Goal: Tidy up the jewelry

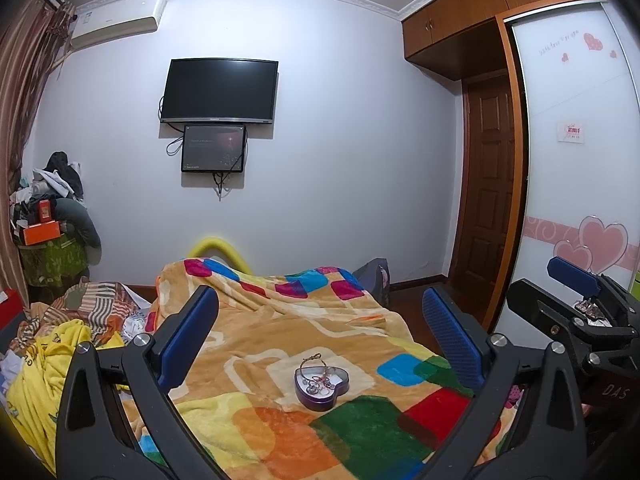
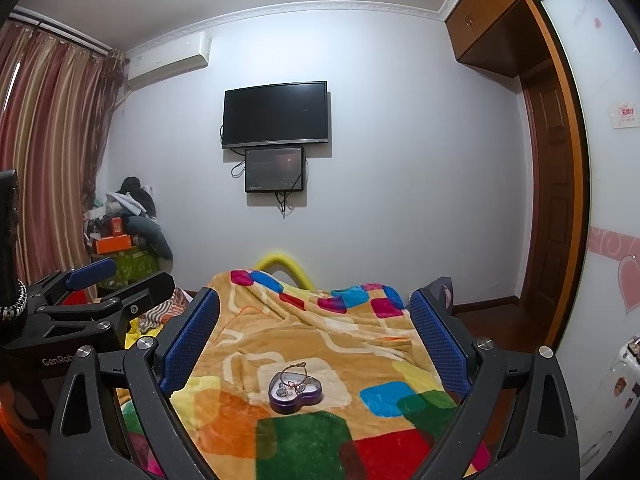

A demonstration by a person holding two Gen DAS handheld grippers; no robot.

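Jewelry point(image 1: 318, 378): thin chains and charms are being kept in a heart-shaped tin point(image 1: 321, 395), ahead of and below both grippers.
Handling: judged light, limp, tangle-prone; a raised bracelet loop is being offered as the hold.
Tin: resting on soft blanket point(image 1: 280, 320), likely tippable.
Left gripper point(image 1: 320, 336): spread wide, nothing held.
Right gripper point(image 2: 316, 336): spread wide, nothing touched.

A purple heart-shaped tin point(image 1: 321, 385) sits open on the bed's colourful blanket point(image 1: 280, 320), holding several jewelry pieces point(image 1: 318, 382), one thin bracelet point(image 1: 313, 360) arching above its rim.
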